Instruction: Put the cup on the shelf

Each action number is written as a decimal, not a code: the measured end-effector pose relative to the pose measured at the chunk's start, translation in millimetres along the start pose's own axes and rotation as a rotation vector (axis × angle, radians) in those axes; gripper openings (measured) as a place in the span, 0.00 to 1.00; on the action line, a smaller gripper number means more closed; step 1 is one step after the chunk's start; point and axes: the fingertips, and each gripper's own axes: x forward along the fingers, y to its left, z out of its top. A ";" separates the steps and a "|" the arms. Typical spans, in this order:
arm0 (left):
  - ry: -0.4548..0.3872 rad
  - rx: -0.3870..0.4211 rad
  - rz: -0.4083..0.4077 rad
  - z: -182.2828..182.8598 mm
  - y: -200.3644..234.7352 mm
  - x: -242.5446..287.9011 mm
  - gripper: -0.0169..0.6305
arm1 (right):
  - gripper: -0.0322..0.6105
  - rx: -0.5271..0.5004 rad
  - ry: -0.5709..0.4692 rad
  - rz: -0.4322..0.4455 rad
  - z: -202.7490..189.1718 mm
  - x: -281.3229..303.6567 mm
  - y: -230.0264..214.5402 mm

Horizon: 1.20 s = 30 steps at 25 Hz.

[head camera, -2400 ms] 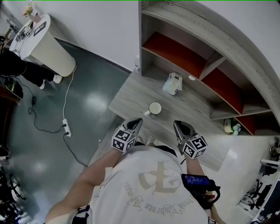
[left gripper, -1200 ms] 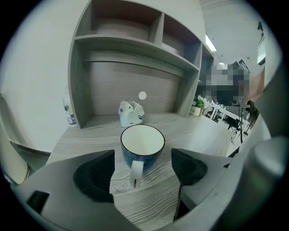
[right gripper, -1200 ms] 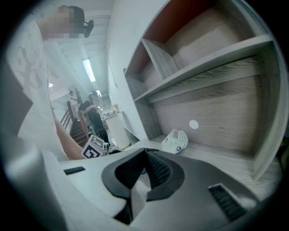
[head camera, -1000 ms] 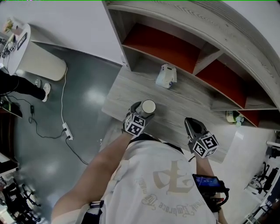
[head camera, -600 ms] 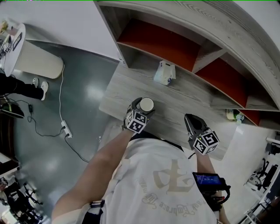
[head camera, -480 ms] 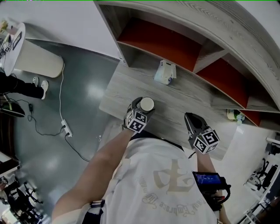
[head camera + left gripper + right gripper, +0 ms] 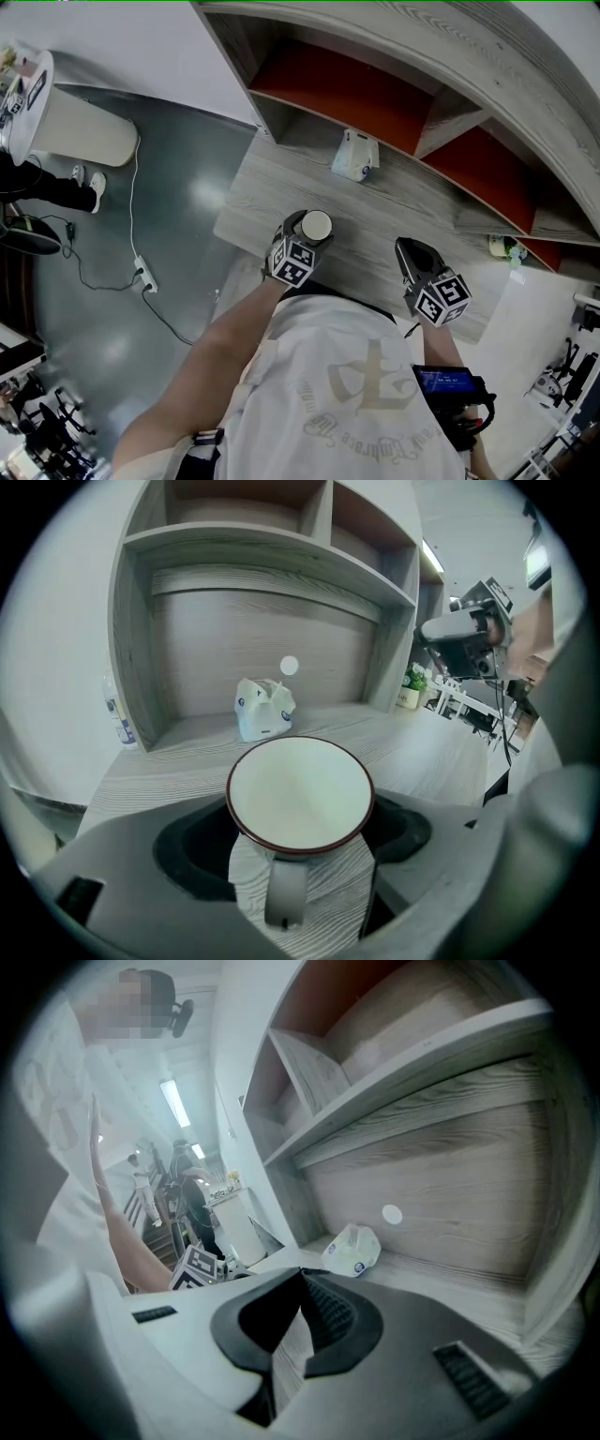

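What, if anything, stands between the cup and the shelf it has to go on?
Nothing visible blocks the way. The cup stands on the desk; a white bag sits straight behind it against the back panel, under the shelf board, so only a low, straight push would meet it.

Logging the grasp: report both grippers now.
Left gripper: open, jaws just closing around the cup, not gripping yet.
Right gripper: jaws together, empty.

Print on white bag (image 7: 262, 710) illegible
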 end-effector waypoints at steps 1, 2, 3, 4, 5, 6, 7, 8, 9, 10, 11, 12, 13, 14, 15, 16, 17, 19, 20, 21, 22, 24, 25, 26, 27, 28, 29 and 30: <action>-0.001 -0.003 -0.004 0.3 -1.5 -0.9 0.65 | 0.06 0.000 -0.001 0.000 0.0 0.2 -0.5; -0.005 -0.007 -0.009 1.3 -3.0 -2.1 0.65 | 0.06 0.001 -0.002 0.000 0.2 0.4 -0.9; -0.010 -0.011 -0.012 2.6 -4.5 -3.8 0.65 | 0.06 0.001 -0.004 0.000 0.4 0.7 -1.0; -0.016 -0.017 -0.016 4.1 -5.9 -5.9 0.65 | 0.06 0.002 -0.006 0.001 0.7 0.9 -0.9; -0.021 -0.022 -0.022 5.5 -7.6 -8.4 0.65 | 0.06 0.002 -0.007 0.001 0.9 1.2 -0.4; -0.027 -0.026 -0.029 7.0 -9.7 -11.1 0.65 | 0.06 0.002 -0.008 0.002 0.9 1.6 0.3; -0.031 -0.026 -0.038 8.6 -12.2 -13.8 0.65 | 0.06 0.002 -0.008 0.003 0.8 2.0 1.1; -0.036 -0.024 -0.047 10.1 -14.8 -16.4 0.65 | 0.06 0.002 -0.008 0.004 0.7 2.4 1.8; -0.040 -0.022 -0.054 11.4 -17.1 -19.0 0.65 | 0.06 0.001 -0.009 0.004 0.6 2.7 2.6; -0.044 -0.020 -0.059 12.6 -18.8 -21.5 0.65 | 0.06 0.001 -0.009 0.005 0.6 3.1 3.4; -0.049 -0.020 -0.061 13.6 -19.8 -24.1 0.65 | 0.06 0.000 -0.009 0.006 0.7 3.6 4.4; -0.054 -0.022 -0.062 14.5 -20.3 -26.7 0.65 | 0.06 -0.001 -0.010 0.007 0.7 4.2 5.6; -0.061 -0.025 -0.064 15.7 -20.8 -29.7 0.65 | 0.06 -0.001 -0.011 0.009 0.7 4.8 7.0; -0.068 -0.028 -0.066 17.2 -21.4 -33.0 0.65 | 0.06 -0.001 -0.013 0.012 0.7 5.3 8.4; -0.077 -0.032 -0.071 19.2 -22.4 -36.9 0.65 | 0.06 -0.002 -0.014 0.014 0.7 5.7 9.6; -0.087 -0.035 -0.076 21.6 -23.7 -41.1 0.65 | 0.06 -0.002 -0.016 0.015 0.8 6.0 10.9; -0.097 -0.038 -0.082 24.1 -25.1 -45.6 0.65 | 0.06 -0.002 -0.018 0.017 0.9 6.1 12.1; -0.115 -0.041 -0.089 30.5 -26.9 -55.8 0.65 | 0.06 -0.002 -0.023 0.020 1.4 6.4 14.9; -0.121 -0.043 -0.089 34.7 -27.2 -61.9 0.65 | 0.06 -0.002 -0.025 0.023 1.8 6.4 16.7; -0.126 -0.046 -0.088 38.3 -27.4 -67.6 0.65 | 0.06 -0.003 -0.027 0.026 2.2 6.5 18.7; -0.132 -0.049 -0.087 40.9 -27.3 -72.5 0.65 | 0.06 -0.005 -0.029 0.030 2.6 6.6 21.0; -0.143 -0.051 -0.079 44.4 -26.6 -80.4 0.65 | 0.06 -0.009 -0.035 0.040 3.3 6.9 25.4; -0.148 -0.053 -0.075 46.0 -25.9 -83.8 0.65 | 0.06 -0.011 -0.037 0.044 3.7 7.0 27.3; -0.153 -0.056 -0.070 47.4 -25.1 -87.1 0.65 | 0.06 -0.012 -0.040 0.048 4.2 7.0 29.0; -0.157 -0.063 -0.064 48.7 -23.8 -90.3 0.65 | 0.06 -0.013 -0.042 0.052 4.6 7.1 30.5; -0.162 -0.071 -0.058 50.0 -22.3 -93.5 0.65 | 0.06 -0.013 -0.045 0.055 5.0 7.2 31.9; -0.168 -0.081 -0.052 51.6 -20.6 -97.1 0.65 | 0.06 -0.014 -0.049 0.058 5.4 7.3 33.4; -0.176 -0.090 -0.046 53.7 -18.9 -100.9 0.65 | 0.06 -0.015 -0.053 0.061 5.8 7.4 35.0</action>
